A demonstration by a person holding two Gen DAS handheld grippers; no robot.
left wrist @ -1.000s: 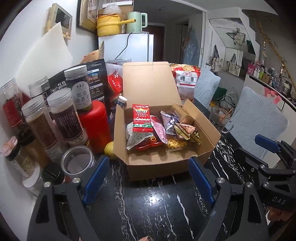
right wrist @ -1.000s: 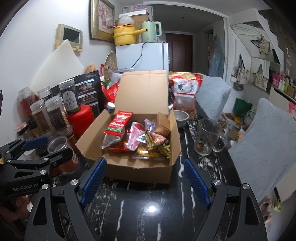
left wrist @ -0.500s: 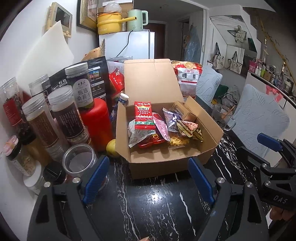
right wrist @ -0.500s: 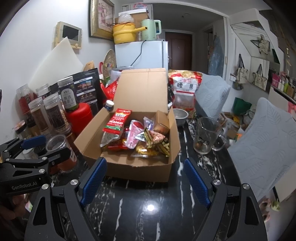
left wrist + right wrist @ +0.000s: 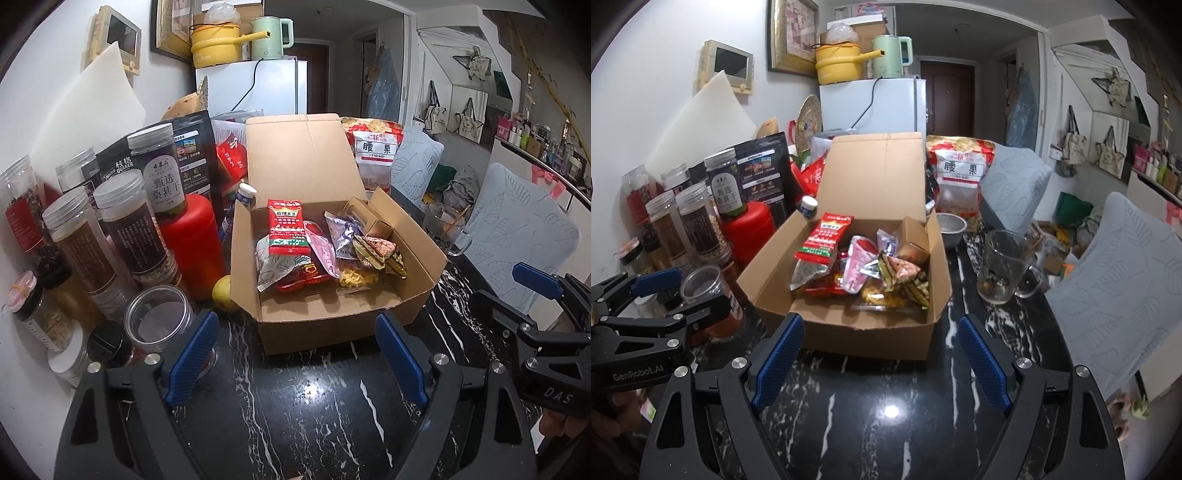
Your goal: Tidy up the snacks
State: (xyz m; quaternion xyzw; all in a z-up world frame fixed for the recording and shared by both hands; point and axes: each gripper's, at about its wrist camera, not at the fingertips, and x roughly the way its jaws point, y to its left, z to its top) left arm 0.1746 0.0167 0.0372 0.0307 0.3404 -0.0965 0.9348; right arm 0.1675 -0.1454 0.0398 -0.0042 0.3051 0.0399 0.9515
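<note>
An open cardboard box (image 5: pixel 332 325) (image 5: pixel 871 339) stands on the black marble table, lid raised at the back. It holds several snack packets: a red packet (image 5: pixel 287 227) (image 5: pixel 825 238) on top at the left, a pink one (image 5: pixel 325 251), a silver-purple one (image 5: pixel 341 234) and a green-pink one (image 5: pixel 380 253) (image 5: pixel 905 273). My left gripper (image 5: pixel 295 354) is open and empty just in front of the box. My right gripper (image 5: pixel 877 354) is open and empty, also just in front of the box.
Tall clear jars (image 5: pixel 129 221) and a red canister (image 5: pixel 192 240) crowd the left by the wall, with an open jar (image 5: pixel 159 321) and a lemon (image 5: pixel 223 293). A cashew bag (image 5: pixel 960 177), a steel bowl (image 5: pixel 951 225) and a glass mug (image 5: pixel 1001 266) stand right of the box.
Both grippers have moved slightly closer to the box; it looms a little larger. Jaws stay open and nothing in the box has moved.
</note>
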